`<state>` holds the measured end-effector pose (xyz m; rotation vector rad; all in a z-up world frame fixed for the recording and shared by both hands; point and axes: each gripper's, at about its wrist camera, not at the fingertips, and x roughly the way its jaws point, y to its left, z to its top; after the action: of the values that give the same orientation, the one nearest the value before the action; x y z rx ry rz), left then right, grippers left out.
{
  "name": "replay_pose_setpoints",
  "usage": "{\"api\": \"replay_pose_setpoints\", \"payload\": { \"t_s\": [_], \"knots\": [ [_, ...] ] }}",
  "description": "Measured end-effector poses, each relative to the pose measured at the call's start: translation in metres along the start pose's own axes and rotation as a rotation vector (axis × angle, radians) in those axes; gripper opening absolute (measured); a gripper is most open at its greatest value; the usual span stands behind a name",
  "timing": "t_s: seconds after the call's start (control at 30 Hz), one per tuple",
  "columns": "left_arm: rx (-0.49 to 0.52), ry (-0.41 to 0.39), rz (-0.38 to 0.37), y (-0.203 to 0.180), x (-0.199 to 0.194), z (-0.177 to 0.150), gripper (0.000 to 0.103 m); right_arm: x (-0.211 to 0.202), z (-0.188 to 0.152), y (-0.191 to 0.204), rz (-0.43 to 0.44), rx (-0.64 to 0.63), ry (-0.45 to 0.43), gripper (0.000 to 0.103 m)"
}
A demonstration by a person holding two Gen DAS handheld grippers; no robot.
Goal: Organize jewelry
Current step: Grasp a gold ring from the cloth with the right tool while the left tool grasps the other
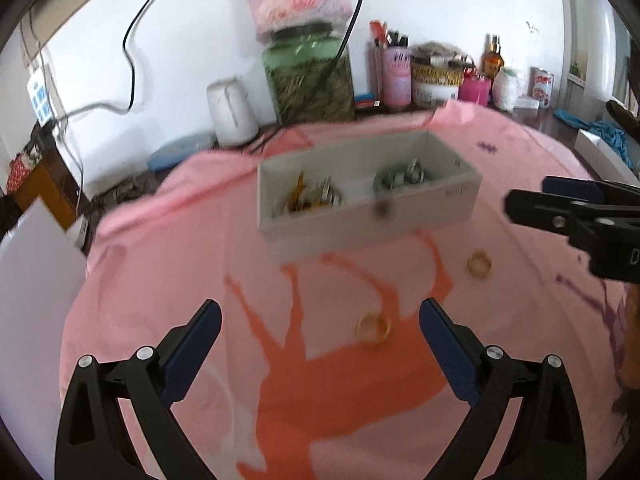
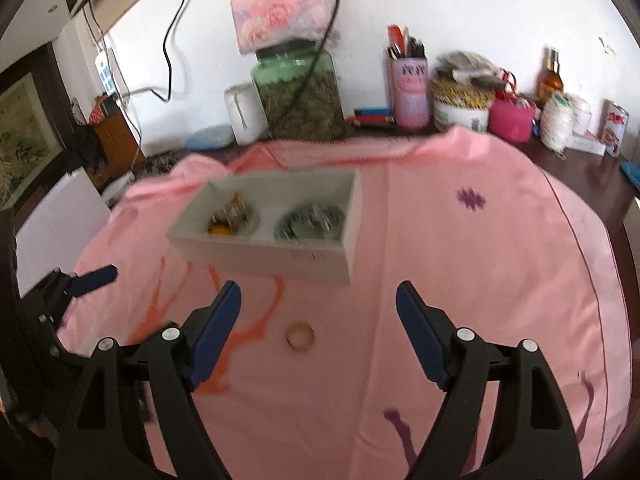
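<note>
Both the left gripper (image 1: 320,316) and right gripper (image 2: 318,300) hang wide open and empty over a pink cloth (image 2: 460,272). A white box (image 2: 280,262) of jewelry sits beyond them. Two gold rings (image 1: 374,326) (image 1: 479,264) lie on the cloth nearer.

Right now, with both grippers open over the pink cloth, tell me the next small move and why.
Probably ease the right gripper forward and down so its open jaws straddle the gold ring lying loose on the pink cloth, then close. It is empty, and the ring sits just ahead between its fingers, outside the white box. The left gripper could likewise take the second ring.
</note>
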<state>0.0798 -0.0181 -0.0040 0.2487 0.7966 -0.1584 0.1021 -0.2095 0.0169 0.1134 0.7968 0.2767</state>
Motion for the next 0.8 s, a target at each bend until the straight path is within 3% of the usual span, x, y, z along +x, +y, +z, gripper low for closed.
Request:
{"api": "replay_pose_setpoints", "payload": {
  "t_s": [0.13,0.27,0.43,0.53,0.8],
  "knots": [
    [-0.027,0.075,-0.029,0.014,0.007,-0.022,0.097,0.006,-0.023,-0.009,-0.026,-0.004,0.045,0.076],
    [-0.034,0.1,-0.08,0.015,0.009,-0.028,0.097,0.011,-0.036,-0.006,-0.02,-0.042,0.082,0.076],
    [0.001,0.105,-0.11,0.004,0.014,-0.024,0.097,0.014,-0.04,0.012,-0.03,-0.14,0.076,0.063],
    [0.017,0.111,-0.134,0.0,0.019,-0.017,0.087,0.019,-0.04,0.013,-0.017,-0.142,0.101,0.055],
    [0.016,0.108,-0.189,-0.004,0.035,-0.001,0.063,0.034,-0.027,0.022,-0.005,-0.169,0.128,0.053]
  ]
}}
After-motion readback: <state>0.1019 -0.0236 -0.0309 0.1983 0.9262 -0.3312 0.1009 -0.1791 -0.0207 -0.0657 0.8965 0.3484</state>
